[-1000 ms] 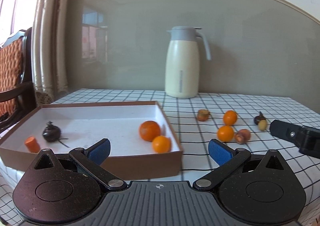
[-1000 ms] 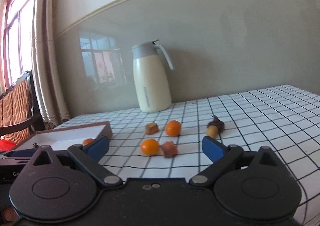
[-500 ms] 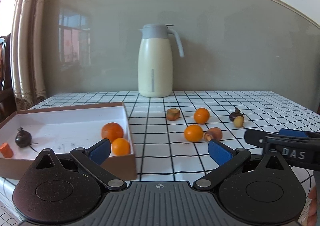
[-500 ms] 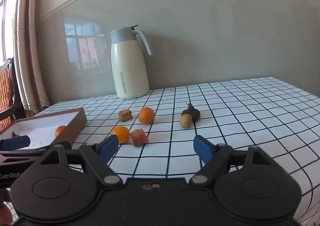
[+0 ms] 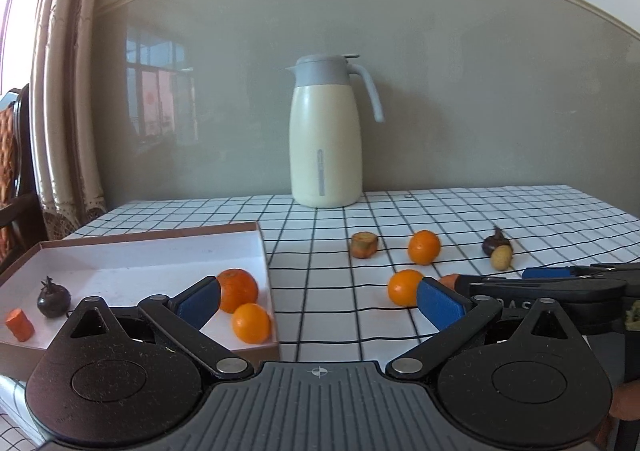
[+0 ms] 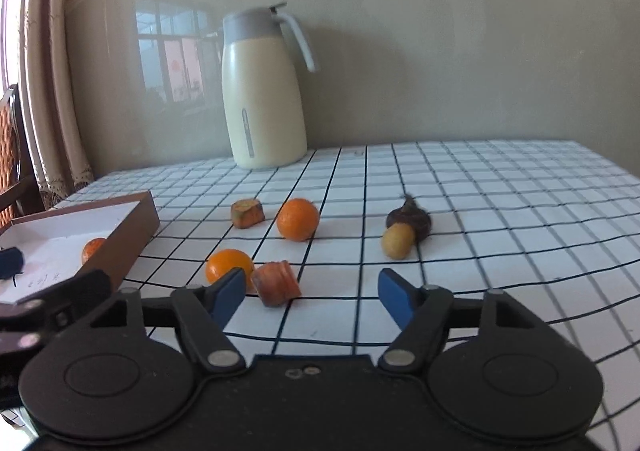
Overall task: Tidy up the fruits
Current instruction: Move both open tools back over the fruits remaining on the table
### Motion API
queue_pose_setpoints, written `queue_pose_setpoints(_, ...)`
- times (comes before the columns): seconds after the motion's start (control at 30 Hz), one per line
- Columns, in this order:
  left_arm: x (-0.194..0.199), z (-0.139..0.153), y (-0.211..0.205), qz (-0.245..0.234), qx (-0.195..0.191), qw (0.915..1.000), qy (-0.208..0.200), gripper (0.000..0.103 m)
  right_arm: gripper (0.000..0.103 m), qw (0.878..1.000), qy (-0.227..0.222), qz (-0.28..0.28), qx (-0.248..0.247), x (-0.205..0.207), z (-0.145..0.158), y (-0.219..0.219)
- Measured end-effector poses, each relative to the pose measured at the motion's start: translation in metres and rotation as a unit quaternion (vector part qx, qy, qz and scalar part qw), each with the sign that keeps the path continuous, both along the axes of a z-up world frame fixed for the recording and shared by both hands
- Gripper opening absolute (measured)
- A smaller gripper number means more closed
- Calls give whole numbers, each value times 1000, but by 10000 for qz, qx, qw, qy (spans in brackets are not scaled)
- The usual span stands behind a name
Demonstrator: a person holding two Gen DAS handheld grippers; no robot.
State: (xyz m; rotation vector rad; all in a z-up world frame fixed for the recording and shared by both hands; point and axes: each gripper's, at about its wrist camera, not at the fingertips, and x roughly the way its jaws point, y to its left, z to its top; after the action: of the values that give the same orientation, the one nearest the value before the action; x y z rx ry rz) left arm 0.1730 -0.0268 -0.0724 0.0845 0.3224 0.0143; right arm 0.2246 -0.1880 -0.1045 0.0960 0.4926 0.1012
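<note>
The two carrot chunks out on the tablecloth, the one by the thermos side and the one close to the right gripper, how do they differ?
The far carrot chunk looks duller, with a greenish-brown cut face, and sits apart from the oranges. The near carrot chunk is pinker and ridged, lies tilted, and rests right beside the near orange, just ahead of the open right gripper. Both are short, stubby pieces lying on the checked tablecloth, outside the box.

The right gripper has closed in on the loose fruit: the carrot chunk that lay well ahead of its spread jaws 1 s ago now sits just beyond the left pad, at 11 o'clock. Beside it, the near orange touches that pad's outline.
</note>
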Motion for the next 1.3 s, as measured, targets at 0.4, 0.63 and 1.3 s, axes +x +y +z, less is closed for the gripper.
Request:
queue_pose_setpoints(0.4, 12, -1, 1, -62, 49, 9999, 103, 103, 59, 9991, 322, -101, -244, 22, -6, 12)
queue_pose_setpoints(0.63, 31, 2, -7, -116, 125, 9998, 59, 103, 58, 9979, 385, -424, -289, 25, -6, 0)
queue_pose_setpoints(1.3, 88, -16, -46, -236, -296, 9960, 813, 103, 49, 9960, 344, -786, 268, 19, -3, -53)
